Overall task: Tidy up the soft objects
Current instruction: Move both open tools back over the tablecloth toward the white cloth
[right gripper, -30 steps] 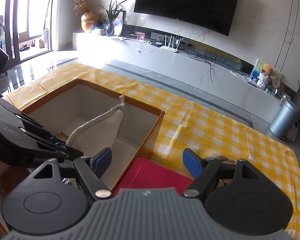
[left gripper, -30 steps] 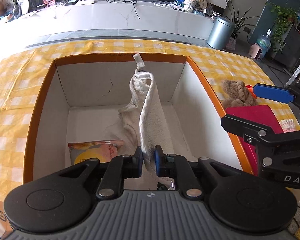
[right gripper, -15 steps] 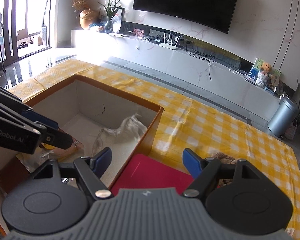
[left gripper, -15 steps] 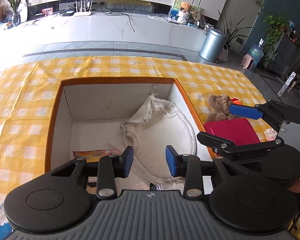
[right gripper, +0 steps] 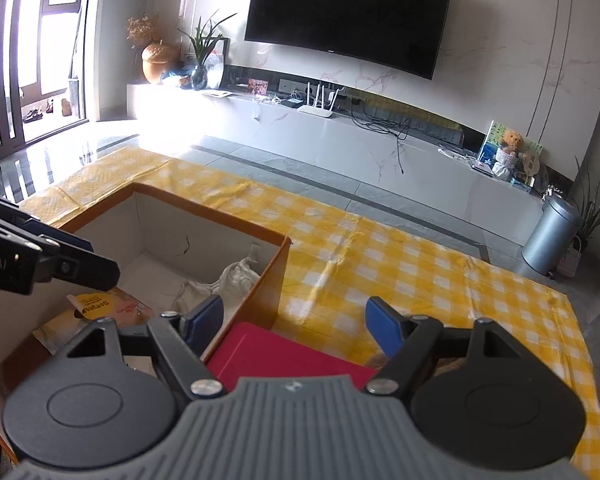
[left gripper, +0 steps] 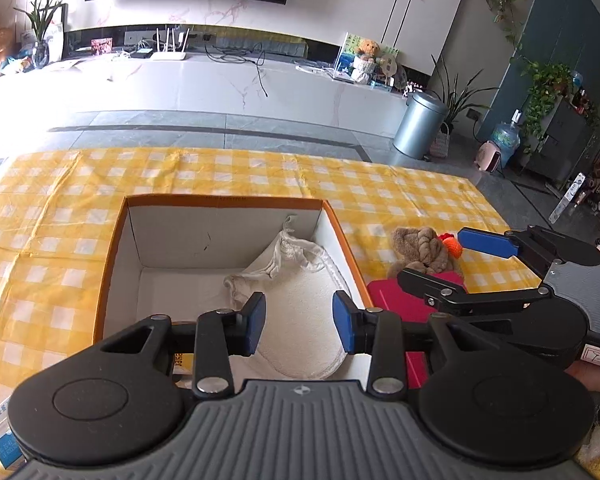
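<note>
The left gripper [left gripper: 299, 322] hung over the near side of the cardboard box [left gripper: 112, 248] with its blue pads spread wide and nothing between them. The white towel [left gripper: 300, 300] lay inside the box, slumped against the right wall and into the far right corner, its twisted end draped up there. A yellow packet [right gripper: 100, 308] lay on the box floor by the near left side. The right gripper [right gripper: 294, 322] was also wide apart and empty, held above a red mat [right gripper: 276, 354] just beside the box's right wall on the checked tablecloth [left gripper: 380, 192]. A brown plush toy [left gripper: 422, 248] sat at the mat's far edge
</note>
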`<state>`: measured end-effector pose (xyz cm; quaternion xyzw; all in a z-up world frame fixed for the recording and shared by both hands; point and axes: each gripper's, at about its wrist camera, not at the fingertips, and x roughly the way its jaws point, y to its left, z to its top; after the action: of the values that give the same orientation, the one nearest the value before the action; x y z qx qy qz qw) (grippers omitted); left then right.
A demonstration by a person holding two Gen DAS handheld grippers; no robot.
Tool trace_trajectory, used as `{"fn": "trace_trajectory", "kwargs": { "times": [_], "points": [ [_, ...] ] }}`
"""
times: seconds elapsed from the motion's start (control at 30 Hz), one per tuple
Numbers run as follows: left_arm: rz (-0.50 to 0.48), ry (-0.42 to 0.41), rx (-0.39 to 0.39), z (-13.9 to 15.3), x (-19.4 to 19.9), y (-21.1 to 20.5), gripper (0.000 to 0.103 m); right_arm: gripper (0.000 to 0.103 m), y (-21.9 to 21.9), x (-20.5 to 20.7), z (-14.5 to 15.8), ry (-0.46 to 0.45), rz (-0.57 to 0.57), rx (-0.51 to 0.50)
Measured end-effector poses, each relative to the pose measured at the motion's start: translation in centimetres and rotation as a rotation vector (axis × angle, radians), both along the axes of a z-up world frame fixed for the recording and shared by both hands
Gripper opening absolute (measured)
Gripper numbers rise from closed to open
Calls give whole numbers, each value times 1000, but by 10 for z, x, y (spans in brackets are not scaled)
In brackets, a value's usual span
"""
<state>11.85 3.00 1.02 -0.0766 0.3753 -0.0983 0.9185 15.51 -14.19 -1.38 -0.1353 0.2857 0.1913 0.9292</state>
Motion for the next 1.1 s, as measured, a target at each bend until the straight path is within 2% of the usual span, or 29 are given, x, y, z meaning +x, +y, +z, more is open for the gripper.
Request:
{"fn": "trace_trajectory", "kwargs": {
  "times": [0.13, 0.33, 0.47, 0.57, 0.63, 0.7, 0.83, 0.97, 1.1],
  "points": [
    [-5, -46, -11, 14, -10, -5, 47, 80, -31, -11, 22, -41, -54, 50],
    [-29, -60, -11, 27, -19, -18, 46, 84, -81, -31, 42, -99, -182, 82],
    [-25, -81, 5, 35, -24, -35, 47, 85, -111, -37, 35, -74, -302, 41],
    [-63, -96, 43, 40, -27, -56, 47, 85, -132, -36, 28, -56, -379, 11],
    [-78, -101, 60, 42, -25, -71, 48, 86, -146, -40, 28, -49, -398, 43],
    [-81, -101, 65, 42, -23, -85, 48, 95, -160, -44, 30, -42, -406, 69],
    [-108, -88, 78, 40, -15, -116, 48, 95, -188, -51, 27, -41, -443, 126],
    [-141, -85, 129, 34, -9, -151, 48, 95, -224, -50, 13, 3, -549, 200],
    [-174, -73, 139, 27, -2, -183, 48, 95, -252, -44, -3, 54, -684, 208]
  ]
}}
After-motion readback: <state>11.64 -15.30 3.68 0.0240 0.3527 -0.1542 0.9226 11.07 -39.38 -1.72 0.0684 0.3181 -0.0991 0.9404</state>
